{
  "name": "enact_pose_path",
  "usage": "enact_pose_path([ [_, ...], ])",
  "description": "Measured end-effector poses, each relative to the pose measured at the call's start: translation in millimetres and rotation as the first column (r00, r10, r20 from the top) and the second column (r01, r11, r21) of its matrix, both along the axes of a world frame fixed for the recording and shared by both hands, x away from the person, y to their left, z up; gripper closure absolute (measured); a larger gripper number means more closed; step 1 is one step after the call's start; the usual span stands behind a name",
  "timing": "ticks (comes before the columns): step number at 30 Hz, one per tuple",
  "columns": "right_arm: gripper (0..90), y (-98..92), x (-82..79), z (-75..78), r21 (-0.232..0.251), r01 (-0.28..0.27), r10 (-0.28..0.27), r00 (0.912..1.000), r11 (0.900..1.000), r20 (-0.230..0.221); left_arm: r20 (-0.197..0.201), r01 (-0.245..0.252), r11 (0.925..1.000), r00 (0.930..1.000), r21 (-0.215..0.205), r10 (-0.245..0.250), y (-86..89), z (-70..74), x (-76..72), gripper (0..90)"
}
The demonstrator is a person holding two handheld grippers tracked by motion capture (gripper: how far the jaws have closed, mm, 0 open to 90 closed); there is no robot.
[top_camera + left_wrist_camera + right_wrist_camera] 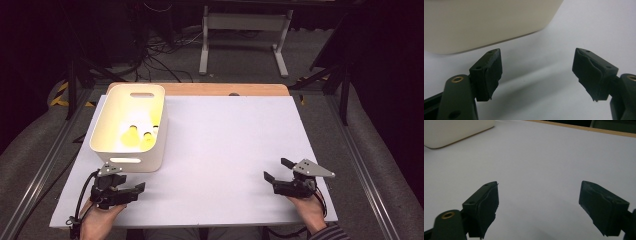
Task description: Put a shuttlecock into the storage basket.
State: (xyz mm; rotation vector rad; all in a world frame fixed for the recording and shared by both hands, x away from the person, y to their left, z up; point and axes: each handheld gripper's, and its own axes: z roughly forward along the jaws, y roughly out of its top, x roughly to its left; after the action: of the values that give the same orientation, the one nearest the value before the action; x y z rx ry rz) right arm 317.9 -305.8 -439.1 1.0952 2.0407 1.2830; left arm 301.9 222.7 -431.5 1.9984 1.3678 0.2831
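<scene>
Both grippers' fingers (489,72) wide apart, empty.

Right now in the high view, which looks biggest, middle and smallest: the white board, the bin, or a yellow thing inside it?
1. White board, biggest.
2. White bin.
3. Yellow thing, smallest.
The yellow things inside the bin look about alike, so I can't rank those.

In the high view, the left gripper (134,189) sits at the lower left of the frame, held by the left hand (97,220) that enters from the bottom edge, its jaws pointing right. The right gripper (277,170) sits at the lower right, held by the right hand (306,206), jaws pointing up and left. In both gripper views the black jaws stand wide apart with nothing between them.
</scene>
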Motion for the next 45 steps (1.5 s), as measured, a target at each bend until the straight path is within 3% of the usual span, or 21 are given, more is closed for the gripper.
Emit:
enact_pose_path([
  [13,16.8,-0.8,-0.1,0.2,0.005,0.0,0.0,1.0,1.0,0.002,0.034,-0.04,0.9978,0.9985,-0.053,0.042,9.2,0.1,-3.6,24.3],
  [21,16.9,-0.8,0.0,0.2,0.005,0.0,0.0,1.0,1.0,0.002,0.036,-0.044,0.9975,0.9983,-0.055,0.046,10.4,-1.7,-3.7,23.3],
  [45,16.8,-0.6,0.8,-0.4,0.001,-0.001,0.001,1.0,1.0,0.0,0.115,-0.075,0.9933,0.9897,-0.088,0.085,18.7,-0.2,-6.7,22.9],
])
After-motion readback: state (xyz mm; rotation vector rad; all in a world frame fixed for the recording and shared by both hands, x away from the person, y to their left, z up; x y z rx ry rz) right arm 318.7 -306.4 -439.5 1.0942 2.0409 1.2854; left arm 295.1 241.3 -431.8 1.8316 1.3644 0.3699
